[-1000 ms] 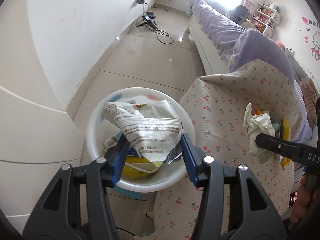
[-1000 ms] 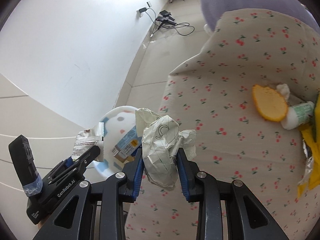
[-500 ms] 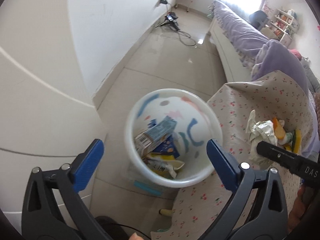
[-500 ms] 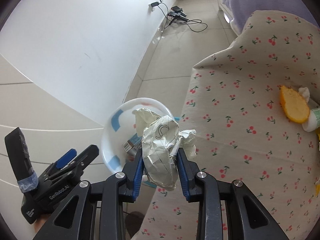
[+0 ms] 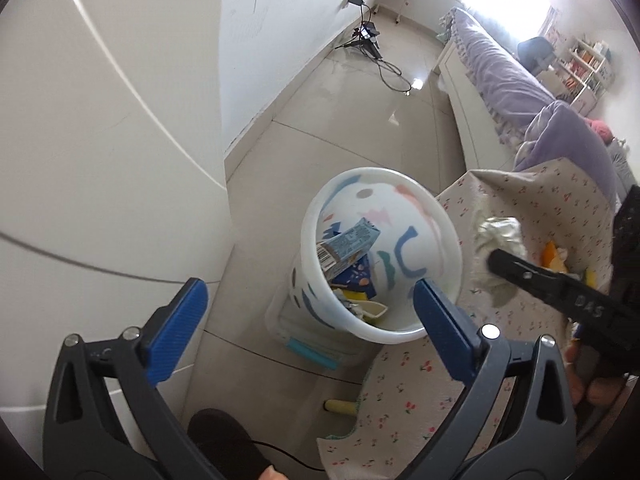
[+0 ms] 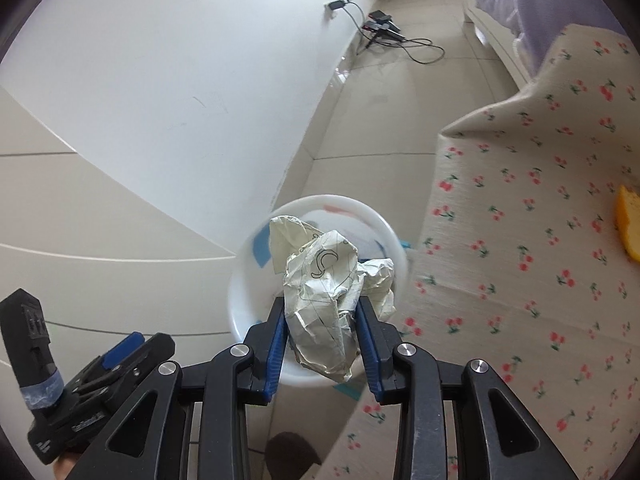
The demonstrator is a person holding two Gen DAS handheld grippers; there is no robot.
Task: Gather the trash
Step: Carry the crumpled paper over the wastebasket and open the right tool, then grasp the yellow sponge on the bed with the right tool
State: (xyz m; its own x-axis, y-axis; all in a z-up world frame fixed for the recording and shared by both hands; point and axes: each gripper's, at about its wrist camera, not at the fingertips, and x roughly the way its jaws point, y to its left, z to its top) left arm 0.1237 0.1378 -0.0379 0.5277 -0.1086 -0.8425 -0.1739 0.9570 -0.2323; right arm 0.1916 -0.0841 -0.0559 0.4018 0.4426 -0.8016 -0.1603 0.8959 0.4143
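Observation:
A white bin (image 5: 384, 204) with coloured patches stands on the floor beside the cloth-covered table. Inside it lie a blue carton (image 5: 348, 244) and other wrappers. My left gripper (image 5: 308, 292) hangs over the bin's near-left side, wide open and empty. My right gripper (image 6: 320, 308) is above the bin's (image 6: 236, 292) mouth with a crumpled white paper (image 6: 324, 288) between its blue pads. Its jaws are opening, and the pads still touch the paper. In the left wrist view the same paper (image 5: 500, 232) shows at the bin's right rim.
A table with a cherry-print cloth (image 6: 520, 240) fills the right side, with an orange peel (image 6: 628, 228) and other scraps on it. A white wall and cabinet stand close on the left. Cables (image 5: 372, 40) lie on the tiled floor, and a purple bed (image 5: 500, 68) is beyond.
My left gripper opened and dropped its printed wrapper into the bin, then drew back to the left. My right gripper carried the crumpled paper from over the table to above the bin.

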